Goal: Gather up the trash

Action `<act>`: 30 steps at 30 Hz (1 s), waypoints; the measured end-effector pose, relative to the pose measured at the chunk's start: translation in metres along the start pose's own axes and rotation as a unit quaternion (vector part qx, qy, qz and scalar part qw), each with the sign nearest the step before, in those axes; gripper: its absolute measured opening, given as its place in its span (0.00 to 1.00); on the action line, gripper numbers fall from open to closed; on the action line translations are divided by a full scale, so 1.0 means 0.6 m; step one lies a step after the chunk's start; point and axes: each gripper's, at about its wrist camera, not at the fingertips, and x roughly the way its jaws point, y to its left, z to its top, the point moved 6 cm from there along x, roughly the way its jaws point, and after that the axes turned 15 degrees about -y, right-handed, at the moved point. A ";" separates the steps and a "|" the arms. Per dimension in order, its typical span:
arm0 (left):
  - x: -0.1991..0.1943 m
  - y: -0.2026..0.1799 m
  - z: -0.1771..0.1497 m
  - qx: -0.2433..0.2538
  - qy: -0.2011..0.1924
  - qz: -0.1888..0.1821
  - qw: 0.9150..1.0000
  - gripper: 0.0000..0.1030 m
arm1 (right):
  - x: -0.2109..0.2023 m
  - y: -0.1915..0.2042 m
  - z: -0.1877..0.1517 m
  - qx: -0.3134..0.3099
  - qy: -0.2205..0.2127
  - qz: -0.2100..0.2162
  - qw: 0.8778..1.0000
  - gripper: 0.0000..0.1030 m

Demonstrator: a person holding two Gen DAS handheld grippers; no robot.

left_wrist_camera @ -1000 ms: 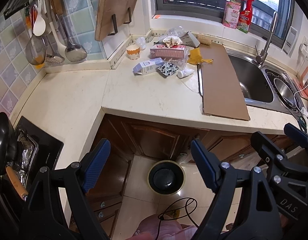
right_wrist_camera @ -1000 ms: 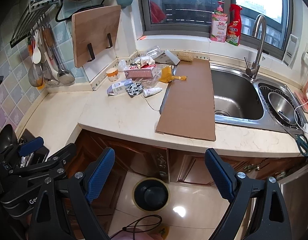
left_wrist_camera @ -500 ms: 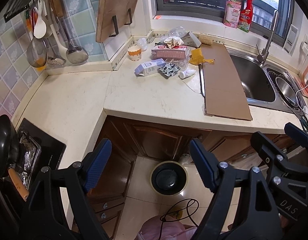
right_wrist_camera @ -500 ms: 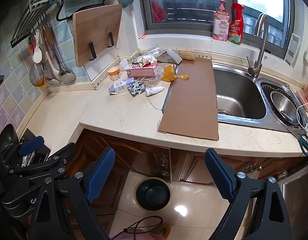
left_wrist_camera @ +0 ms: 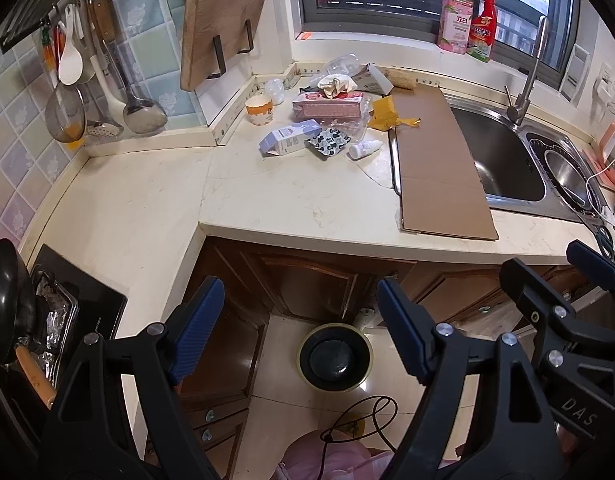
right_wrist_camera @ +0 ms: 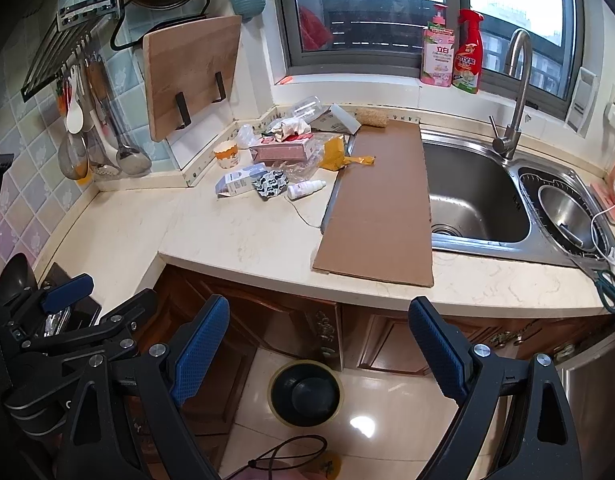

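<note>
A heap of trash lies at the back of the counter: a pink box [left_wrist_camera: 327,109] [right_wrist_camera: 281,151], a blue-white carton [left_wrist_camera: 289,141] [right_wrist_camera: 237,180], a patterned packet [left_wrist_camera: 329,142], a small white bottle [left_wrist_camera: 365,149] [right_wrist_camera: 306,189], a paper cup [left_wrist_camera: 258,110], a yellow wrapper [left_wrist_camera: 385,114] and crumpled plastic. A long flat cardboard sheet [left_wrist_camera: 435,160] [right_wrist_camera: 383,200] lies beside the sink. A black bin [left_wrist_camera: 334,356] [right_wrist_camera: 305,393] stands on the floor below. My left gripper [left_wrist_camera: 299,328] and right gripper [right_wrist_camera: 319,346] hang open and empty above the floor, well short of the counter.
The steel sink [right_wrist_camera: 475,200] with its tap [right_wrist_camera: 511,120] takes the right side, and scissors [right_wrist_camera: 605,286] lie at its corner. A cutting board [left_wrist_camera: 223,20] and hanging utensils [left_wrist_camera: 87,92] line the wall. A black pan [left_wrist_camera: 5,300] sits on the stove at the left.
Both views drift very slightly; the counter and bin sit a touch further right in frame. Neither gripper has taken hold of anything, and the trash lies as before.
</note>
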 end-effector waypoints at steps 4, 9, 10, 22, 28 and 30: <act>0.002 -0.003 0.001 0.001 -0.001 -0.003 1.000 0.75 | 0.001 -0.005 0.003 0.003 -0.001 -0.003 1.000 0.90; 0.003 -0.003 0.002 0.000 -0.001 -0.004 1.000 0.75 | 0.002 -0.009 0.005 0.004 -0.003 -0.004 1.000 0.90; 0.003 -0.003 0.002 0.000 -0.001 -0.005 1.000 0.74 | 0.002 -0.009 0.005 0.004 -0.003 -0.004 1.000 0.90; -0.005 -0.003 0.022 0.003 -0.008 0.002 1.000 0.73 | 0.002 -0.010 0.018 0.009 -0.010 0.000 1.000 0.90; -0.012 -0.001 0.040 0.008 -0.016 0.004 1.000 0.73 | -0.002 -0.004 0.039 0.012 -0.020 0.005 1.000 0.90; -0.011 0.001 0.044 0.008 -0.017 0.002 1.000 0.73 | -0.002 -0.004 0.044 0.014 -0.022 0.006 1.000 0.90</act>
